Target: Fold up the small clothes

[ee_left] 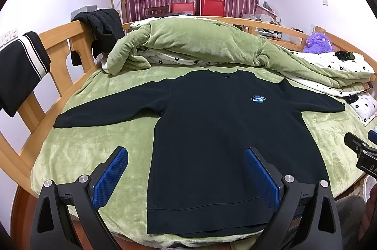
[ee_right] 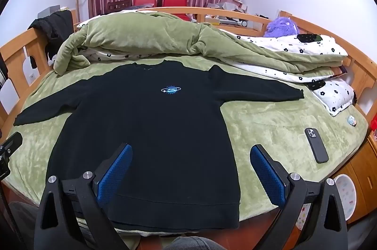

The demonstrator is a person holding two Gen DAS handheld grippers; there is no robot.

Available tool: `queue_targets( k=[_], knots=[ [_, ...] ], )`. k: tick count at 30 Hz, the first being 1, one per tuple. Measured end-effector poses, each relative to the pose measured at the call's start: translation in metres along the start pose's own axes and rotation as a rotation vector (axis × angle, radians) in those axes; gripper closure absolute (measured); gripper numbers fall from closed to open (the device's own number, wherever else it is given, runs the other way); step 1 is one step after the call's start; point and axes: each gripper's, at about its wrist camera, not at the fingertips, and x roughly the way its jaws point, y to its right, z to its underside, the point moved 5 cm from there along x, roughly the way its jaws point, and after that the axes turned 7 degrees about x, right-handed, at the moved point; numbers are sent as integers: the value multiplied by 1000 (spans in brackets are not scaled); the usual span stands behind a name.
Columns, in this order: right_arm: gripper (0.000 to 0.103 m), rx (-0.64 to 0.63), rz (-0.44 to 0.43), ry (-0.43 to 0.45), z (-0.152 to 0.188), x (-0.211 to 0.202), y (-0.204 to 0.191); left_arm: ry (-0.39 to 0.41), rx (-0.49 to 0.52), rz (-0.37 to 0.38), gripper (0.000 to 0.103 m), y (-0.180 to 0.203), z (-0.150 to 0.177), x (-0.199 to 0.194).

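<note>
Sweatshirt [ee_left: 212,132], black with a small blue planet badge [ee_left: 258,99] on the chest, lies flat and face up on the green blanket [ee_left: 77,155] of the bed, collar toward twelve o'clock, hem toward six, both sleeves spread out to nine and three.

In the left wrist view the left claw [ee_left: 186,155] hangs spread wide, grasping nothing, above the garment's lower left part: its right pad sits over the black cloth, its left pad over bare blanket, so the side edge of the sweatshirt runs between them (whether a pad brushes the cloth cannot be told). The hem lies at about six o'clock of the claw.

In the right wrist view the right claw [ee_right: 190,153] is likewise released and wide, over the lower right part: left pad above the cloth, right pad above blanket, the side seam between.

A dark phone [ee_right: 316,145] lies on the blanket at three o'clock of the right claw, well apart from the sweatshirt. A rolled green quilt [ee_left: 188,42] lies just beyond the collar at twelve.
</note>
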Motion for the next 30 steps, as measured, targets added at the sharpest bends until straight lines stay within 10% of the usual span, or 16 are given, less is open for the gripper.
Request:
queue_targets(
  k=[30],
  knots=[
    [4, 6, -3, -5, 3, 2, 0, 6, 0, 15, 4, 9, 2, -1]
  ],
)
